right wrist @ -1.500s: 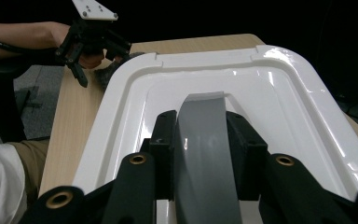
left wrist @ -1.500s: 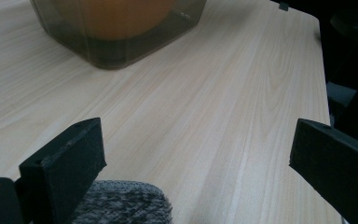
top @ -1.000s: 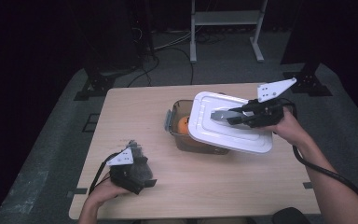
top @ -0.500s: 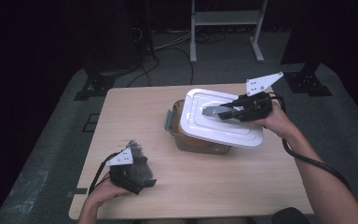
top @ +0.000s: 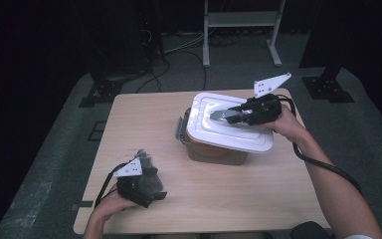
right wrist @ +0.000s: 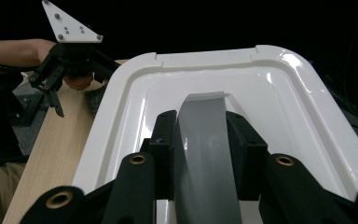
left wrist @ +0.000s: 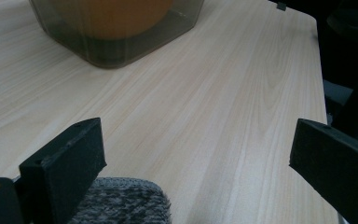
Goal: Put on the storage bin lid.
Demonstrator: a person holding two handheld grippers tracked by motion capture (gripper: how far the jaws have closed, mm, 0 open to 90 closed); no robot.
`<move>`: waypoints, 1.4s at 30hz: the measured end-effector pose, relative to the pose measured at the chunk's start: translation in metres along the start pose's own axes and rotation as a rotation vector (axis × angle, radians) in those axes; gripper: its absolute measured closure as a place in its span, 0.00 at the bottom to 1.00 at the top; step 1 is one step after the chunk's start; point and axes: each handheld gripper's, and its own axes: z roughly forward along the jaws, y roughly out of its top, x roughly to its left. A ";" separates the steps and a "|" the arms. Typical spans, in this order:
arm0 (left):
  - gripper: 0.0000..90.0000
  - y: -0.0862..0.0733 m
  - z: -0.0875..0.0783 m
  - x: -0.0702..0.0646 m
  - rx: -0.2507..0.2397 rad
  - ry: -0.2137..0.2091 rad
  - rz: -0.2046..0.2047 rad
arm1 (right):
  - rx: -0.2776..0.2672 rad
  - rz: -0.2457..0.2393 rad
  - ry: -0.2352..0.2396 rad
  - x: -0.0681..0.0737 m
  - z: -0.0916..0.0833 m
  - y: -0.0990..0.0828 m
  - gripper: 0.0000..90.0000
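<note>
A clear plastic container (top: 214, 152) stands on the table right of centre, with something orange (left wrist: 109, 16) inside. A white lid (top: 229, 127) with a grey handle (right wrist: 205, 135) is over its top, tilted. My right gripper (top: 225, 115) is shut on that grey handle (top: 221, 115), one jaw on each side. My left gripper (top: 151, 191) rests at the table's front left, its jaws wide apart, with nothing between them. A grey fuzzy cloth (top: 149, 172) lies under and beside it, and its edge (left wrist: 121, 203) shows between the jaws in the left gripper view.
The wooden table (top: 144, 129) has bare room on its left and front. A white metal rack (top: 238, 20) stands on the floor behind. Black stand feet (top: 102, 92) and cables lie beyond the table's far edge. The left gripper (right wrist: 67, 60) is seen far off in the right gripper view.
My right gripper has carried the lid leftward over the container, so it now covers the orange contents. The left gripper has stayed put.
</note>
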 end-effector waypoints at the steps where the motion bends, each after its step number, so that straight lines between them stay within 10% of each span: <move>1: 0.03 0.000 0.000 0.000 0.000 -0.001 0.001 | 0.006 0.001 0.001 -0.003 0.003 0.001 0.73; 42: 0.03 -0.003 -0.005 0.001 -0.005 0.002 -0.017 | 0.112 0.031 0.077 -0.038 0.060 -0.020 0.73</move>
